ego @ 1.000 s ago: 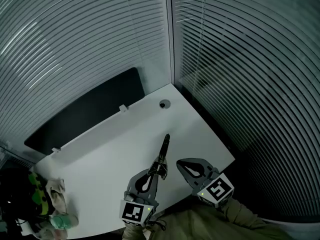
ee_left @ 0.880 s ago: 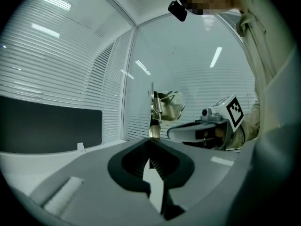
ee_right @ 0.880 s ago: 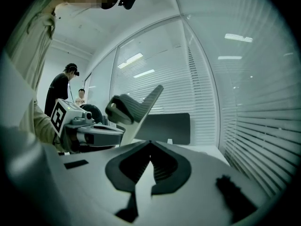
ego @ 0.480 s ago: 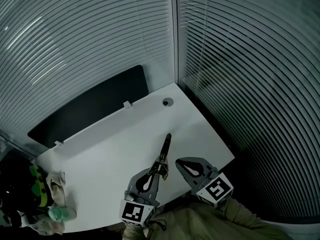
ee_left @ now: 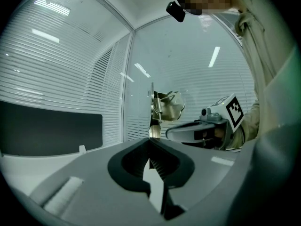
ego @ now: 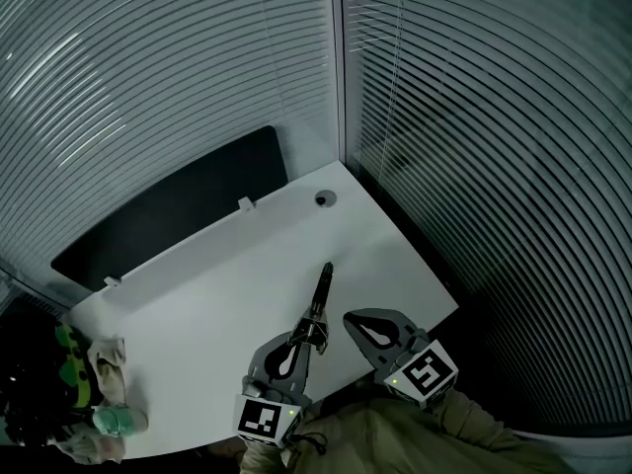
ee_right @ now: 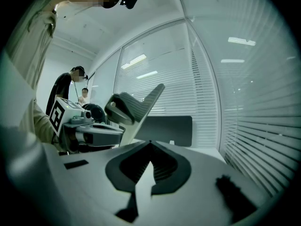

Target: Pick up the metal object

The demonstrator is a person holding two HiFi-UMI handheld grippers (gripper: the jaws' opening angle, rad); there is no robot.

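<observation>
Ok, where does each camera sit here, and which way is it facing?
Head view: on the person's head, looking steeply down at the white table; left gripper, right gripper and a sleeve show.
Left gripper view: rides the left gripper, looking along jaws shut on the metal object.
Right gripper view: rides the right gripper, along shut jaws toward blinds.
Shared: each gripper view shows the other gripper.

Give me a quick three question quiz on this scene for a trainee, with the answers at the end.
1. True or false: the right gripper has its jaws together with nothing between them.
2. The left gripper is shut on: A the metal object; B a cloth; C nothing.
3. What colour is the table under both grippers?
Key: 1 true; 2 A; 3 white.
</observation>
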